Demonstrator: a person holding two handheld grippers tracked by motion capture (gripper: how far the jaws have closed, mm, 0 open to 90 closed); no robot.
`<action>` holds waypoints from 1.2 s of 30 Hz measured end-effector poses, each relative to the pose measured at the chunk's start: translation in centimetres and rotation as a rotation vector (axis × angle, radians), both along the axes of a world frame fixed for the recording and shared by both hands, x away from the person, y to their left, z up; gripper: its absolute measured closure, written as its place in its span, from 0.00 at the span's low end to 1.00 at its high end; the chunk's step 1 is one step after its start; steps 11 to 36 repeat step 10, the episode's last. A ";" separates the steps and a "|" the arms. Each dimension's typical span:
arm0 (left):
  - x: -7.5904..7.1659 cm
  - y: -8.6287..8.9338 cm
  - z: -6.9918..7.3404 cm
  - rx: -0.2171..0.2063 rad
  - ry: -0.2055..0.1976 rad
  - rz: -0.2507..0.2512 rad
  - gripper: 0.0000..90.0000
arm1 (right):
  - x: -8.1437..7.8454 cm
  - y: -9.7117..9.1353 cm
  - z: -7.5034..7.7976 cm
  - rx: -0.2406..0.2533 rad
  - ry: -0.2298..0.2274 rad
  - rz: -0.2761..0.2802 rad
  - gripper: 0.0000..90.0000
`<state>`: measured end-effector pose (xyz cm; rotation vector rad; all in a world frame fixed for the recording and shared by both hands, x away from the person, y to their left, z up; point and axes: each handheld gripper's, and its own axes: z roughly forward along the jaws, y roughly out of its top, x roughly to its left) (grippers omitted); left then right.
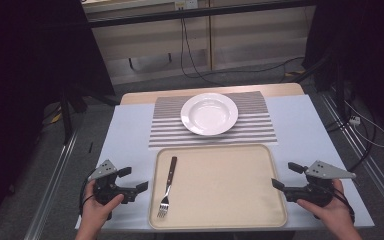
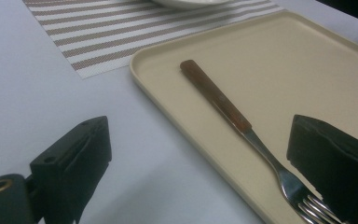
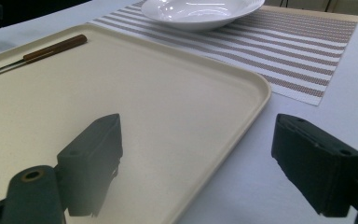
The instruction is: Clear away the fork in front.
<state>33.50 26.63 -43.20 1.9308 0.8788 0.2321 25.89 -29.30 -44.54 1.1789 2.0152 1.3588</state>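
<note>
Fork (image 1: 167, 187) — wooden-handled, laid lengthwise near the left edge of the tray (image 1: 260, 220), tines toward the person, handle pointing toward the plate (image 1: 209, 114). Nothing is touched by it except the tray floor.

Tray — beige, rounded corners, set on the pale surface (image 1: 130, 130) just in front of a striped mat (image 1: 260, 127); the plate is carried by the mat, well apart from the fork.

Left claw (image 1: 132, 180) — released, nothing held; it is poised just outside the tray's left rim, beside the fork. In the left gripper view the fork's tines (image 2: 314, 210) are seen just beside the far jaw, not between the two.

Right claw (image 1: 286, 176) — released, empty; it is held at the tray's right rim, well apart from the fork.

Step in hand, as judged — the start, before any approach; nothing has been picked up. The next move is judged to call for the left claw to be carried over the rim and lowered astride the handle, then closed — a thin, flat handle, so a low, square approach would be needed.
</note>
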 end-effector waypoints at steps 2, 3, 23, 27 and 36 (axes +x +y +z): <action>0.0 0.0 0.0 -0.006 0.002 -0.001 0.07 | 0.0 0.0 0.0 -0.002 -0.002 -0.002 0.18; 0.0 -0.1 -0.1 -0.005 0.003 -0.003 0.07 | 0.0 0.0 0.0 -0.001 -0.003 -0.003 0.18; 0.0 -0.4 -0.3 0.013 0.004 -0.008 0.07 | 0.0 0.0 0.0 -0.004 -0.002 -0.003 0.18; 0.0 -0.4 -0.3 0.013 0.004 -0.008 0.07 | 0.0 0.0 0.0 -0.004 -0.002 -0.003 0.18; 0.0 -0.4 -0.3 0.013 0.004 -0.008 0.07 | 0.0 0.0 0.0 -0.004 -0.002 -0.003 0.18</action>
